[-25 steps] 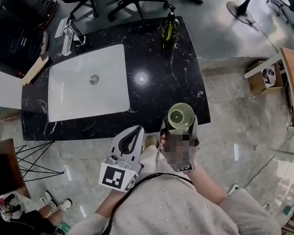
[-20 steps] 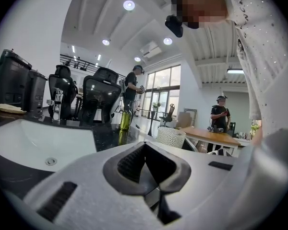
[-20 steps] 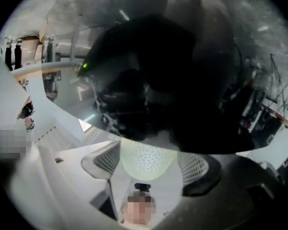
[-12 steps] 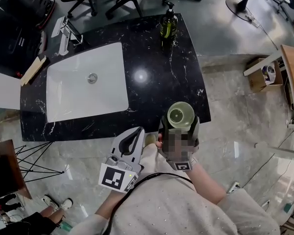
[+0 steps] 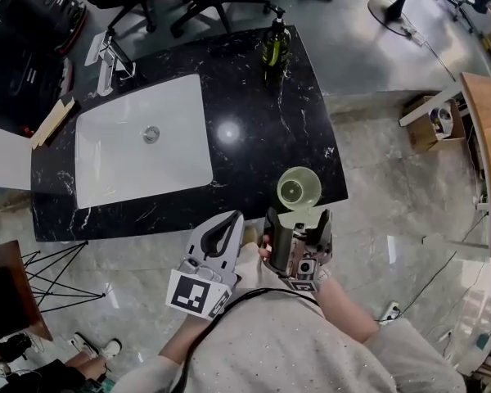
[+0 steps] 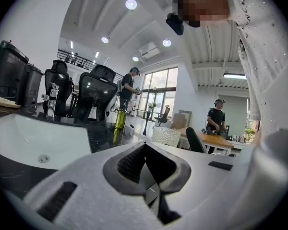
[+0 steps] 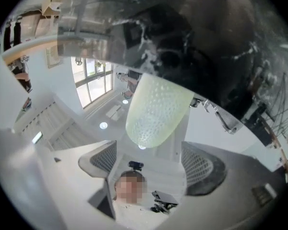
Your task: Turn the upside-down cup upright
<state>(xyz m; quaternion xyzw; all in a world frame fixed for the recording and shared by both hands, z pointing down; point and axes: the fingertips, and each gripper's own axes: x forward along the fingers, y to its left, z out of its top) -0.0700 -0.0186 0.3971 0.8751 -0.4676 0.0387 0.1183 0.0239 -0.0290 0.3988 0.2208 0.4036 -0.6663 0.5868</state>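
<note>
Opening right gripper (image 7: 149,160) jaws, off cup (image 7: 156,110)

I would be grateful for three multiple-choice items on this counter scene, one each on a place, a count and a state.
1. Where does the cup stand? A in the sink; B at the counter's near right corner; C on the floor.
2. How many pump bottles stand on the counter? A one; B two; C three.
3. How is the cup? A upside down; B on its side; C upright.
Key: 1 B, the head view shows it by that corner; 2 A, only one stands, at the far edge; 3 C, its open mouth faces the head camera.
</note>
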